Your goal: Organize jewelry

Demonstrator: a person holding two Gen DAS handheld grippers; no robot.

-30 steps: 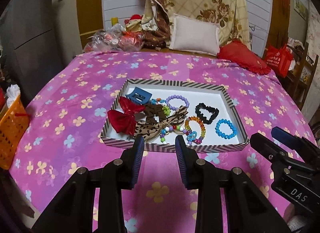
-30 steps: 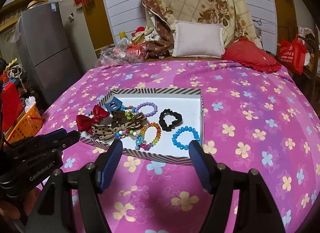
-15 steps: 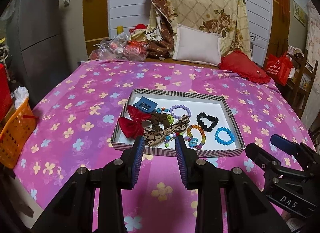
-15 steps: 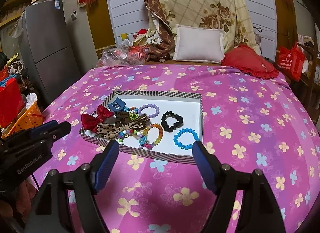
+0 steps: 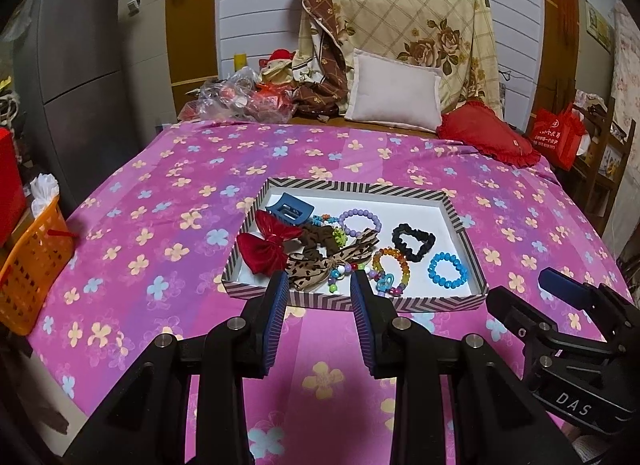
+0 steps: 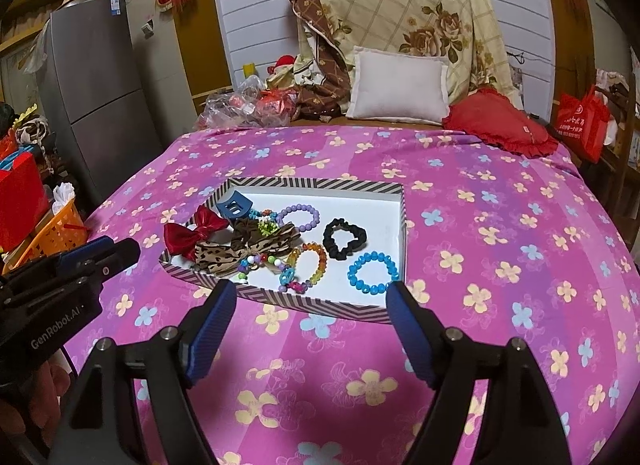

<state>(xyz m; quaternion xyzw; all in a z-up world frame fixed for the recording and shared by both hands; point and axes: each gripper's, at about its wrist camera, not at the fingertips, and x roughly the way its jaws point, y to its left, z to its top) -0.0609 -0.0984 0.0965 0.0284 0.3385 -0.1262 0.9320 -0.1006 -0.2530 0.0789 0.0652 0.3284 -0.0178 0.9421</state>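
Jewelry lies all inside the tray (image 5: 460,221), a shallow striped box on the pink bedspread (image 5: 160,233), straight ahead of both grippers and a little beyond their tips; tray's long axis runs left to right across the view; the pieces crowd its left half, red bow (image 5: 266,247) touching the leopard bow (image 5: 320,263), blue clip (image 5: 290,207) at the far left corner, purple bracelet (image 5: 359,221) behind the bows, rainbow bracelet (image 5: 391,263) near the front wall; black scrunchie (image 5: 413,241) and blue bracelet (image 5: 447,270) lie apart from the heap on bare white floor toward the right. Left gripper (image 5: 319,291) hangs level over the front wall, facing the leopard bow, fingers a moderate gap apart and empty; right gripper (image 6: 308,303) hangs in front of the same wall, fingers spread wide and empty, with the blue bracelet ahead, nearer its right finger. By my reading the left is nearer the tangle, the right nearer the loose rings; whether the sorting is early or nearly finished, this scene does not settle.
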